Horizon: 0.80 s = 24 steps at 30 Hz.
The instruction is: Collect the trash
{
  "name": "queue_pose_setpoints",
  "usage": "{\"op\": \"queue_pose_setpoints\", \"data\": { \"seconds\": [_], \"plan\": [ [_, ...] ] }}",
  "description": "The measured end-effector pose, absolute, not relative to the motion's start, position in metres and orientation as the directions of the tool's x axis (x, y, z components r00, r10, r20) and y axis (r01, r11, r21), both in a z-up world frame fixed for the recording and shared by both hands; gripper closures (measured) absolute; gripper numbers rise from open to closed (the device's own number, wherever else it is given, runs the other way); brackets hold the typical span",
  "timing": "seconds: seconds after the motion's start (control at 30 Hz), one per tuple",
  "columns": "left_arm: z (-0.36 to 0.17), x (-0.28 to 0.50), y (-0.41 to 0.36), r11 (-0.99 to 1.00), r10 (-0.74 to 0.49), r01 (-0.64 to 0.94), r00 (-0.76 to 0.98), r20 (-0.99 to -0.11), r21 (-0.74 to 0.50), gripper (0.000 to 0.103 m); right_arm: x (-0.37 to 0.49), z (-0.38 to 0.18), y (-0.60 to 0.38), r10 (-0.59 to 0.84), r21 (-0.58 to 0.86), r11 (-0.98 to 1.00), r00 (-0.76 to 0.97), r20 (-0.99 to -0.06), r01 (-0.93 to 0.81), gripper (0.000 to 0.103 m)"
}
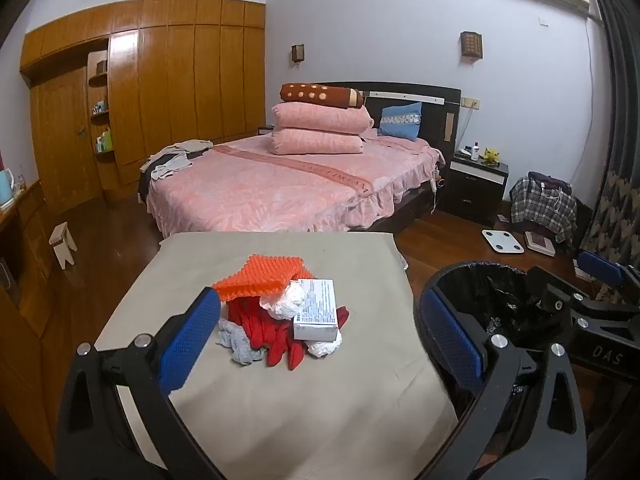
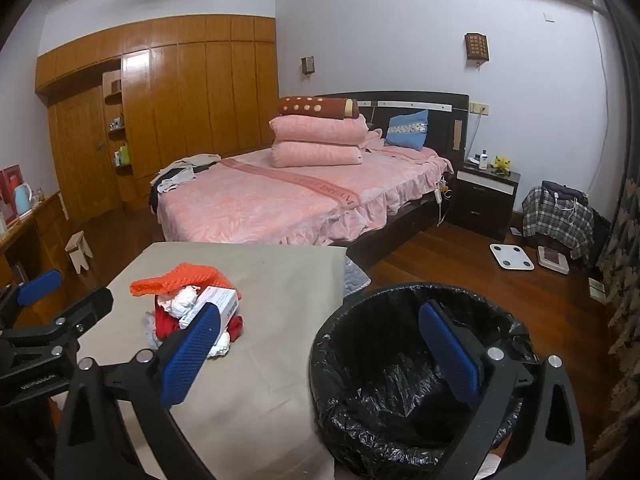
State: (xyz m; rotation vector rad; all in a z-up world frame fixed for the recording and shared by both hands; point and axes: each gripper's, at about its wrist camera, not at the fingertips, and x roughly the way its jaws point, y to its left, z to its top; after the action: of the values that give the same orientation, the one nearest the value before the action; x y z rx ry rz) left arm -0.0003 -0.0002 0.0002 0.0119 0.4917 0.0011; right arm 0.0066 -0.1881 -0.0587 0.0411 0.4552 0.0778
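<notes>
A pile of trash lies on the beige-covered table [image 1: 256, 400]: an orange foam net [image 1: 260, 274], a white printed box [image 1: 317, 309], crumpled white tissue [image 1: 286, 300], red fabric [image 1: 272, 332] and a grey rag [image 1: 238, 342]. The pile also shows in the right wrist view [image 2: 192, 308]. My left gripper [image 1: 320, 332] is open and empty, held just short of the pile. My right gripper [image 2: 320, 344] is open and empty, above the table edge and a black-lined trash bin [image 2: 400, 392]. The bin also shows in the left wrist view [image 1: 496, 300].
A pink bed [image 1: 280, 184] stands behind the table. A dark nightstand [image 1: 478, 184], a white scale [image 1: 502, 241] and a plaid-covered chair [image 1: 542, 204] are on the right. A small wooden stool [image 1: 64, 244] and wooden wardrobes [image 1: 168, 80] are on the left.
</notes>
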Motion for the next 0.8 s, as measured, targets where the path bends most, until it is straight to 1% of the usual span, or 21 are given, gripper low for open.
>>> {"op": "queue_pose_setpoints", "data": {
  "seconds": [0.8],
  "plan": [
    [0.0002, -0.0001, -0.0002, 1.000, 0.001, 0.004, 0.879, -0.477, 0.009, 0.005, 0.0073, -0.0586, -0.1879, 0.079, 0.051, 0.997, 0.892, -0.446, -0.063, 0.006]
  ]
}}
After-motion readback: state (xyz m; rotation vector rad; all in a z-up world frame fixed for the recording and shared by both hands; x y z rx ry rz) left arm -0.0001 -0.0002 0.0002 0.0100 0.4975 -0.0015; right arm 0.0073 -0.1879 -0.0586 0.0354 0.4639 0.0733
